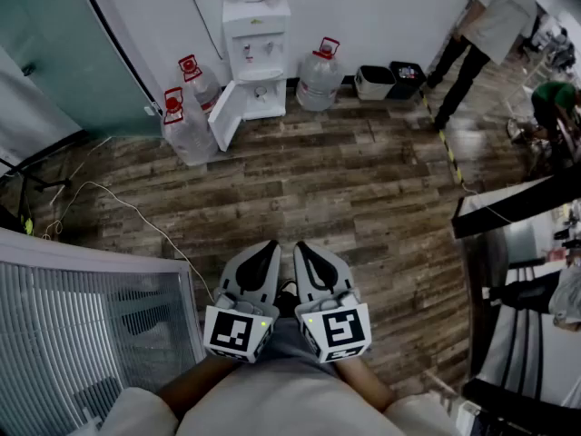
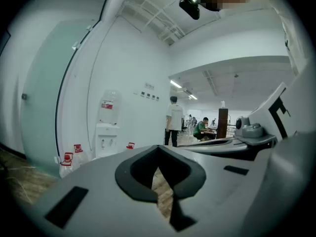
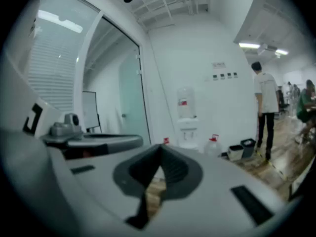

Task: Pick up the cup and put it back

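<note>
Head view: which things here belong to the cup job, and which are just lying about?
For the job: left claw and right claw, both shut and empty; no cup in view.
Lying about: water dispenser, water jugs, bins, standing person.

Left gripper (image 1: 269, 251) and right gripper (image 1: 303, 251) hover side by side over wooden floor (image 1: 363, 189), water dispenser (image 1: 256, 57) ahead (bottles (image 1: 319, 78) flanking it).

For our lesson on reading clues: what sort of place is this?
Probably an office or shared workspace: a water dispenser with spare bottles stands against the wall, waste bins sit beside it, and a seated person works farther back.
</note>
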`<state>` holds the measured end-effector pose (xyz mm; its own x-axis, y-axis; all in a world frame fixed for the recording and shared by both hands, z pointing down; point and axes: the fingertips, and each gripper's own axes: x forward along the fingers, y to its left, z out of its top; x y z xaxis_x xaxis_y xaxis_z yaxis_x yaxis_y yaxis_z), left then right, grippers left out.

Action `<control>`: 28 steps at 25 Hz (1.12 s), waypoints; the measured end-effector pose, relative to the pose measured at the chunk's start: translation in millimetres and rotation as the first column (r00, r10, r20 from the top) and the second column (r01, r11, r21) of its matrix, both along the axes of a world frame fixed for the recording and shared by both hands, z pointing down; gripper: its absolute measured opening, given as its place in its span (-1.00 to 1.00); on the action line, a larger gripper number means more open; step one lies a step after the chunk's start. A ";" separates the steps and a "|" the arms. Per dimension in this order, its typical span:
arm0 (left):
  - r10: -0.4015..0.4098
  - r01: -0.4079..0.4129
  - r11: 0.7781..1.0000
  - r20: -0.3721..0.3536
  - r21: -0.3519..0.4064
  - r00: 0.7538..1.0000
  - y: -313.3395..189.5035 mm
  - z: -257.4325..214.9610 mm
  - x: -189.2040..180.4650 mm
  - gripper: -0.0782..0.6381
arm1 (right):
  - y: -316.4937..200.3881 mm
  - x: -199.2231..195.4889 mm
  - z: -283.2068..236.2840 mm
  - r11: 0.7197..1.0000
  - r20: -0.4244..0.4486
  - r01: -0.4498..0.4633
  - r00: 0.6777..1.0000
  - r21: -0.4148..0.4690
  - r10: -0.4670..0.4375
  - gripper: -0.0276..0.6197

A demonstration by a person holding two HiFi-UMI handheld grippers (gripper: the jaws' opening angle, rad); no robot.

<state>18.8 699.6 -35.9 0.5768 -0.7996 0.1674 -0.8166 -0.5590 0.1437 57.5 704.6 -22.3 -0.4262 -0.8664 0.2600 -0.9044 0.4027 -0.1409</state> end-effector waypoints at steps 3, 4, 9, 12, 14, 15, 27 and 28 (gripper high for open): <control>0.029 -0.029 0.999 0.019 0.025 0.999 1.8 -2.3 7.5 -0.76 | 3.1 6.1 0.0 1.000 0.007 -0.013 1.000 0.015 0.013 -0.84; 0.033 -0.034 0.999 0.018 0.026 0.999 1.7 -2.9 8.5 -0.76 | 3.1 7.3 -0.2 1.000 0.007 -0.020 1.000 0.011 0.020 -0.84; 0.032 -0.032 0.999 0.012 0.018 0.999 2.5 -4.3 6.7 -0.76 | 4.2 2.9 1.3 1.000 0.008 -0.011 1.000 -0.005 0.012 -0.84; 0.027 -0.027 1.000 0.009 0.013 1.000 6.7 -4.5 5.7 -0.76 | 5.2 0.0 -0.8 1.000 0.023 -0.006 1.000 0.004 0.005 -0.84; 0.018 -0.018 1.000 0.007 0.002 1.000 6.5 -2.0 0.9 -0.76 | 6.1 -4.2 -0.1 1.000 0.053 0.007 0.999 0.007 -0.007 -0.84; 0.013 -0.013 1.000 0.005 -0.005 1.000 5.5 -0.4 -1.9 -0.76 | 6.1 -5.6 0.1 1.000 0.066 0.010 0.998 0.006 -0.010 -0.84; -0.007 0.006 0.998 -0.020 -0.058 1.000 -33.8 7.8 -16.6 -0.76 | -32.1 -21.2 12.3 0.998 0.056 0.021 0.998 -0.054 -0.018 -0.84; -0.011 0.010 0.998 -0.022 -0.065 1.000 -39.3 7.8 -18.6 -0.76 | -37.1 -23.6 12.5 0.998 0.055 0.024 0.998 -0.058 -0.021 -0.84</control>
<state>0.2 660.3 -28.1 0.5726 -0.7935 0.2063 -0.8186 -0.5394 0.1974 33.9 667.5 -9.8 -0.4607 -0.8402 0.2861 -0.8854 0.4127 -0.2138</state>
